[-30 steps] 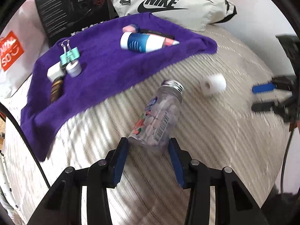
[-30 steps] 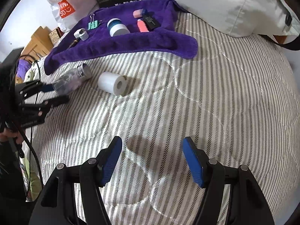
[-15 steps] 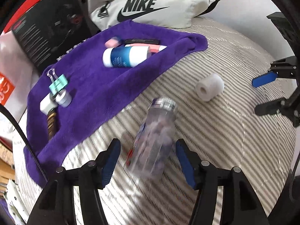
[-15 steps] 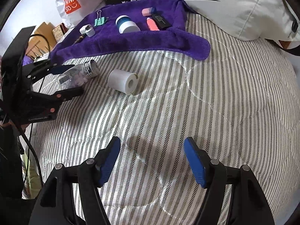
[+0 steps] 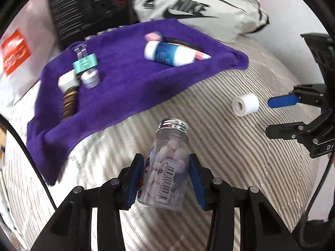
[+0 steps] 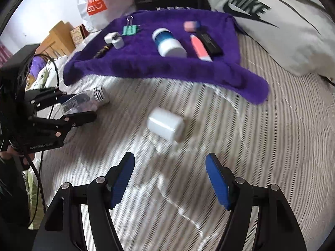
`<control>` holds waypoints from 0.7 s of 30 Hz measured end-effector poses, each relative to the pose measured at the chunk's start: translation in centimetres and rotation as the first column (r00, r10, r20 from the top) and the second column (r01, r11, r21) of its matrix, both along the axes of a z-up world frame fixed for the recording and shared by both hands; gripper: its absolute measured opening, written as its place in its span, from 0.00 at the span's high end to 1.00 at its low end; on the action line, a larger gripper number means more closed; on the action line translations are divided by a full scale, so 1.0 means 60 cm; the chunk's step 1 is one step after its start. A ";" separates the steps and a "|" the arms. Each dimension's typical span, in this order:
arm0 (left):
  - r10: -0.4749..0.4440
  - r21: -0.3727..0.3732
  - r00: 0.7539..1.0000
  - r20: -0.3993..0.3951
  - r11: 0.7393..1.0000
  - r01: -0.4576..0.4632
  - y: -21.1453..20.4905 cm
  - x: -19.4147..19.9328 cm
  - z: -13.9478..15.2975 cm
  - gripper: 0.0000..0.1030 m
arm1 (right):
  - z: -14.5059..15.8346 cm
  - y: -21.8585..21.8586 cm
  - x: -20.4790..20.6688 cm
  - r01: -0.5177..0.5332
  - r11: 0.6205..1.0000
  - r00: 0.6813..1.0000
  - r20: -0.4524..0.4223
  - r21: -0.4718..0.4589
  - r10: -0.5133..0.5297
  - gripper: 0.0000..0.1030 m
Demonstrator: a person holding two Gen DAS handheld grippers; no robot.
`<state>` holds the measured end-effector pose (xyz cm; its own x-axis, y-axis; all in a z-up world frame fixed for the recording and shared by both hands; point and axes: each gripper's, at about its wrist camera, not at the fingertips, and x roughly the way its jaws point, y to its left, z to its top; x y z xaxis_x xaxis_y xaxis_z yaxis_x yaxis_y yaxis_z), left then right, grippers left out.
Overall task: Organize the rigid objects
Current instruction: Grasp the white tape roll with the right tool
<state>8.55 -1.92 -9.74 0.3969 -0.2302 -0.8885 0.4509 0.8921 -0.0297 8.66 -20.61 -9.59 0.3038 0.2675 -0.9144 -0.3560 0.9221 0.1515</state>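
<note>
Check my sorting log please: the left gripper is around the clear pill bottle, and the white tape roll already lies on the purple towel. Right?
Not quite. The right wrist view shows the white tape roll on the striped bedcover, short of the purple towel. The left gripper does bracket the pill bottle.

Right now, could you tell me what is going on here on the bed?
A person with a gripper in each hand is sorting small items onto a purple towel. The left gripper has its fingers on either side of a clear pill bottle. The right gripper is open, aimed at a white roll lying on the striped bedcover.
</note>
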 end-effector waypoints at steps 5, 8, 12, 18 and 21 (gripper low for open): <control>0.060 -0.020 0.998 0.000 0.998 -0.060 0.039 0.005 0.011 0.61 | 0.001 0.019 0.018 0.008 1.000 1.000 0.011 0.024 -0.008 0.32; 0.067 -0.016 0.998 -0.006 0.998 -0.067 0.047 0.009 0.008 0.61 | -0.010 0.029 0.032 0.029 0.999 1.000 0.002 0.030 -0.029 0.32; 0.054 0.022 0.999 -0.009 0.998 -0.054 0.045 0.000 -0.002 0.61 | -0.022 0.037 0.041 0.056 0.998 0.998 0.018 0.010 -0.056 0.32; 0.055 0.064 0.998 0.009 0.996 -0.055 0.045 -0.018 -0.005 0.61 | -0.027 0.040 0.040 0.108 0.994 0.993 0.051 -0.012 -0.107 0.33; 0.064 0.093 0.998 0.017 0.994 -0.065 0.046 -0.026 -0.008 0.59 | -0.026 0.037 0.044 0.187 0.982 0.981 0.049 -0.002 -0.186 0.35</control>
